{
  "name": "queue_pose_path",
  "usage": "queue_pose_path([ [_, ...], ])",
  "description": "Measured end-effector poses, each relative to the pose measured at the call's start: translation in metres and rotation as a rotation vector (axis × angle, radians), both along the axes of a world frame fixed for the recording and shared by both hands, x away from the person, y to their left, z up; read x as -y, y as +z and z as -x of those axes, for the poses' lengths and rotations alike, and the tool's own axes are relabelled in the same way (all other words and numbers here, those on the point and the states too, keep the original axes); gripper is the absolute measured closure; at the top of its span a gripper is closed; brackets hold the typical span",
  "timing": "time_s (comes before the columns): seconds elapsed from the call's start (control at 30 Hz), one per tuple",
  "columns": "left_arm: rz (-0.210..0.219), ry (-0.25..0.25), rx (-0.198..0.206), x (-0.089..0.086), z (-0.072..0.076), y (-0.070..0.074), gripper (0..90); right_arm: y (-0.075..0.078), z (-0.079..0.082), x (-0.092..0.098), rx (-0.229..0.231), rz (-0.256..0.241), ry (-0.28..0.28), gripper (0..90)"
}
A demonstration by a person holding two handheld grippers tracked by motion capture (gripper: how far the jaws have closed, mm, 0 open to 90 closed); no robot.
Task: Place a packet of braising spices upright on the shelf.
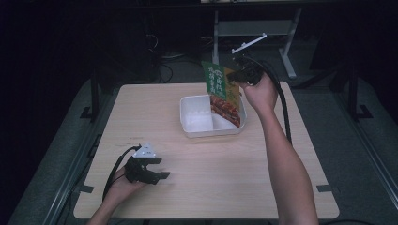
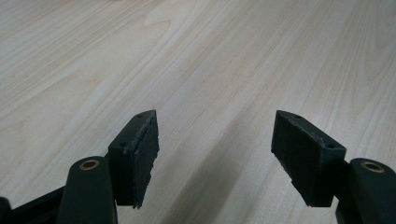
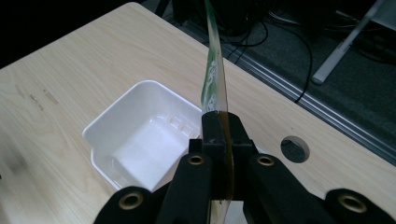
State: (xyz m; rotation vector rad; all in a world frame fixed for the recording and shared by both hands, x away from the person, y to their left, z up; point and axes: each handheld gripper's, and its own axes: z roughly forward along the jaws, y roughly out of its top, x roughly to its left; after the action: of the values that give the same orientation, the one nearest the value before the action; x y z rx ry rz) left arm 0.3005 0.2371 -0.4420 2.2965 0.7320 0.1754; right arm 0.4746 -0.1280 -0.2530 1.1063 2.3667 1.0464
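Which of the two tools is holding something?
The right tool, raised over the white tub, is clamped on a green snack packet. The left tool sits low at the near table edge with its jaws apart and nothing between them.

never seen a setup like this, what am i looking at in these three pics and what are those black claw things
A person sits at a light wooden table, holding a black two-jaw gripper in each hand. The high view looks down from above; the other two come from cameras riding on each gripper. The left gripper rests low near the table's front, jaws open and empty. The right gripper is shut on a flat green and brown food pouch, holding it upright over a white plastic tub that looks empty.
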Motion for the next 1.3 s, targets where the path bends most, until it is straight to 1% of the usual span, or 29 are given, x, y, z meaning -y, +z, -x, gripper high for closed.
queue_pose_path([
  [0.1,-0.001,-0.002,0.001,0.0,0.0,0.0,31.9,-0.001,0.0,0.001,-0.002,-0.008,0.005,89.9],
  [0.27,0.001,-0.001,0.001,0.0,0.0,0.0,31.9,-0.004,0.001,0.002,-0.003,-0.005,0.006,89.9],
  [0.33,0.002,-0.001,0.002,0.0,0.001,0.001,31.9,-0.007,0.002,0.003,-0.01,0.005,0.009,89.8],
  [0.4,0.003,-0.002,0.003,-0.001,0.001,0.001,31.9,-0.013,0.002,0.004,-0.027,0.021,0.008,89.8],
  [0.43,0.0,-0.004,0.002,-0.001,0.001,0.001,31.9,-0.014,0.002,0.005,-0.028,0.014,0.007,89.8],
  [0.5,0.001,-0.002,0.002,-0.001,0.001,0.001,31.9,-0.017,0.003,0.009,-0.032,-0.009,0.0,89.8],
  [0.57,-0.001,-0.002,0.002,-0.001,0.0,0.001,31.9,-0.018,0.005,0.012,-0.04,-0.016,-0.011,89.7],
  [0.8,-0.003,-0.004,0.003,0.0,0.001,0.001,31.8,-0.023,0.012,0.018,-0.067,-0.017,-0.027,89.6],
  [1.0,-0.003,-0.003,0.003,0.0,0.001,0.001,31.8,-0.025,0.015,0.024,-0.095,0.003,-0.052,89.6],
  [1.13,-0.002,-0.004,0.002,0.001,0.001,0.001,31.8,-0.029,0.016,0.03,-0.111,0.002,-0.068,89.7],
  [1.2,-0.001,-0.003,0.002,0.001,0.001,0.0,31.8,-0.03,0.016,0.034,-0.122,-0.002,-0.073,89.6],
  [1.23,-0.003,-0.004,0.002,0.001,0.001,0.0,31.8,-0.032,0.017,0.037,-0.134,-0.013,-0.076,89.6],
  [1.3,-0.003,-0.003,0.001,0.001,0.001,0.0,31.7,-0.032,0.017,0.037,-0.137,-0.016,-0.077,89.6],
])
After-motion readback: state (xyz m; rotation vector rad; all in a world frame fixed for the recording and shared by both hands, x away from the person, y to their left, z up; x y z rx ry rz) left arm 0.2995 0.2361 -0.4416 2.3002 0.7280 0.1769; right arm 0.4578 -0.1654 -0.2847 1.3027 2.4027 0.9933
